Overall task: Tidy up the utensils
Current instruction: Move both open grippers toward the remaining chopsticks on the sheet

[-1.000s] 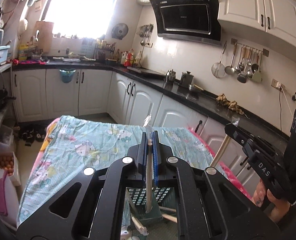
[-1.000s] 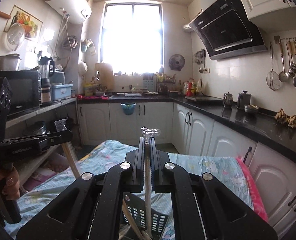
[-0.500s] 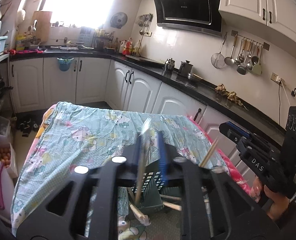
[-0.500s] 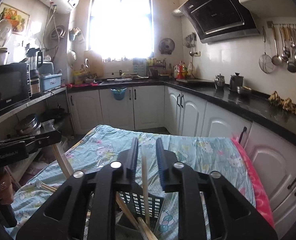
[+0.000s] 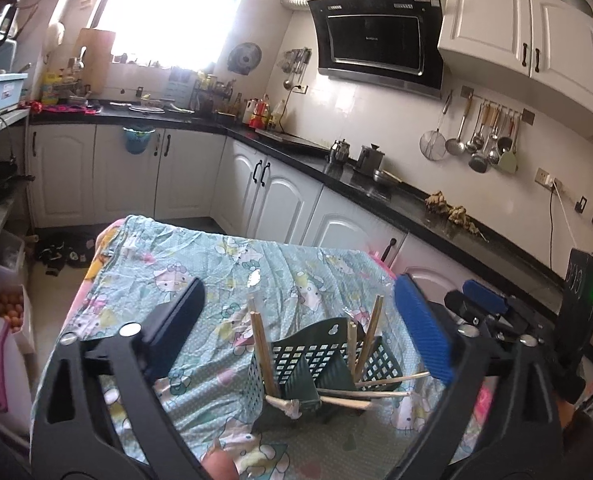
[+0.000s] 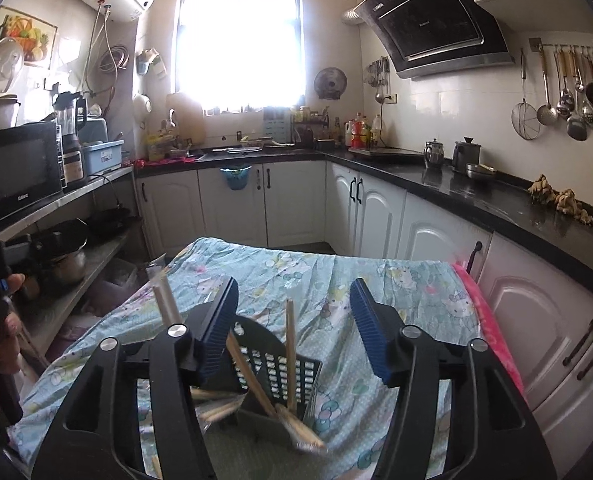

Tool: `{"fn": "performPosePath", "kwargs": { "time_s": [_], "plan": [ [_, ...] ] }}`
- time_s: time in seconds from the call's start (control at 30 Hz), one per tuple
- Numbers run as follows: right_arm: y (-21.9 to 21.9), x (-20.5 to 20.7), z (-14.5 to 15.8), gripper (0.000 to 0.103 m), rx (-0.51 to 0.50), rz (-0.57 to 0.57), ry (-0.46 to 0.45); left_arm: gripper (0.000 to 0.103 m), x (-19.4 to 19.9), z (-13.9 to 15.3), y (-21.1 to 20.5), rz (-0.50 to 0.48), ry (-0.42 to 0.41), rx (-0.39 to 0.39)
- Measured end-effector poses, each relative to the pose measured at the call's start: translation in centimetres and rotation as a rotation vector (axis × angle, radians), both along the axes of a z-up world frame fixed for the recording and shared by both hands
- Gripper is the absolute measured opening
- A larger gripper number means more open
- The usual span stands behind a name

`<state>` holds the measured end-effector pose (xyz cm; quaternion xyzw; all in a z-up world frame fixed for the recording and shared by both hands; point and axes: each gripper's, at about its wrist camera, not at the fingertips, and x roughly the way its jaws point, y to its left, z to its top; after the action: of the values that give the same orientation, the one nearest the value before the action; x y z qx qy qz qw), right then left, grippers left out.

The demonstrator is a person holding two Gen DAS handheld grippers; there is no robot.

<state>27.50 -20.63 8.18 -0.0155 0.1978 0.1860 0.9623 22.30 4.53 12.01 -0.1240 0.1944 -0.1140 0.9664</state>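
Observation:
A dark green perforated basket (image 5: 324,356) stands on the table's light-blue cartoon cloth (image 5: 200,264). Several wooden chopsticks are in it, some upright, some lying across the rim. My left gripper (image 5: 298,282) hangs just above the basket with its jaws opening wide. One chopstick (image 5: 261,344) leans free between them, touching neither pad. In the right wrist view, my right gripper (image 6: 293,286) is also opening over the basket (image 6: 272,360), and a chopstick (image 6: 291,352) stands loose between its blue pads. The right gripper (image 5: 468,300) shows at the right edge of the left wrist view.
White cabinets under a black counter (image 6: 476,196) run along the back and right of the table. A shelf with pots and a microwave (image 6: 16,172) stands to the left. A hand (image 6: 0,308) grips the left gripper's handle at the left edge.
Both grippers were shut on an upright chopstick each. Both have opened, and the two chopsticks have dropped down into the basket.

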Motion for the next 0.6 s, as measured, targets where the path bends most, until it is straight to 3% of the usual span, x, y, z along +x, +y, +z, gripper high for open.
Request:
{"fn": "performPosePath", "kwargs": {
  "time_s": [0.6],
  "plan": [
    [-0.6,-4.9,0.7,0.066,0.000,0.027,-0.012,0.092,-4.4,-1.0,2.1,0.038,0.041,-0.026]
  ]
}}
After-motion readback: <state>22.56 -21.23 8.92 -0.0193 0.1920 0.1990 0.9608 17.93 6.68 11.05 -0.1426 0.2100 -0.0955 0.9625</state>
